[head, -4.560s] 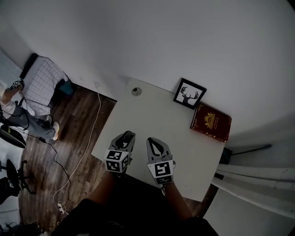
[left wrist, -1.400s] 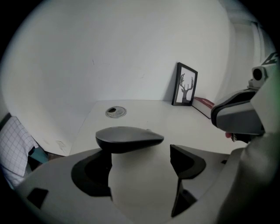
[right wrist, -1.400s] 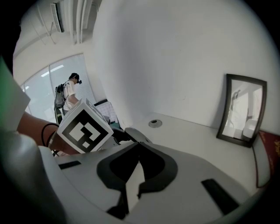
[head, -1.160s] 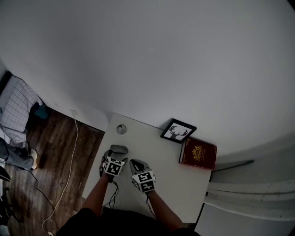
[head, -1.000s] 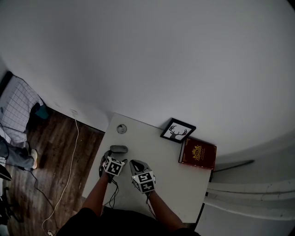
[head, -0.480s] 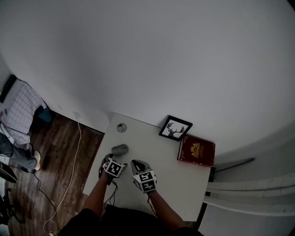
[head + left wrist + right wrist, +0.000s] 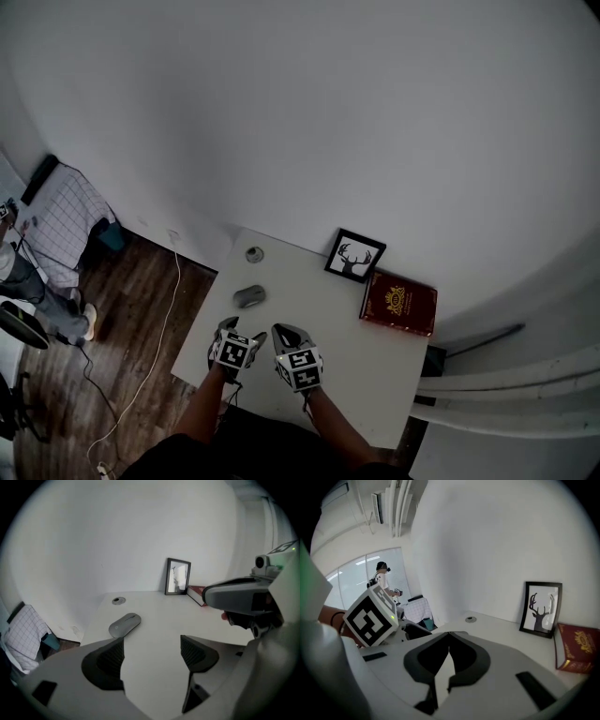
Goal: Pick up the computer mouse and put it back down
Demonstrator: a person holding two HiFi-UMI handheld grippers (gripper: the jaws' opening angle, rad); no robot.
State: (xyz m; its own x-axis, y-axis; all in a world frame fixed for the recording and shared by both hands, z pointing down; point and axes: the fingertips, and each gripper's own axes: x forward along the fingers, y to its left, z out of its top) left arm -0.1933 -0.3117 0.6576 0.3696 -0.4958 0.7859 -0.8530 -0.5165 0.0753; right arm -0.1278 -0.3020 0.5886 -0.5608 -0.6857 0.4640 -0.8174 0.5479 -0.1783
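I drew my left claw back from the mouse on the table. Its spread, empty jaws had just eased inward; the put-down looked done.

Office-like room, white desk with cable grommet, framed deer print, wood floor, trailing cable
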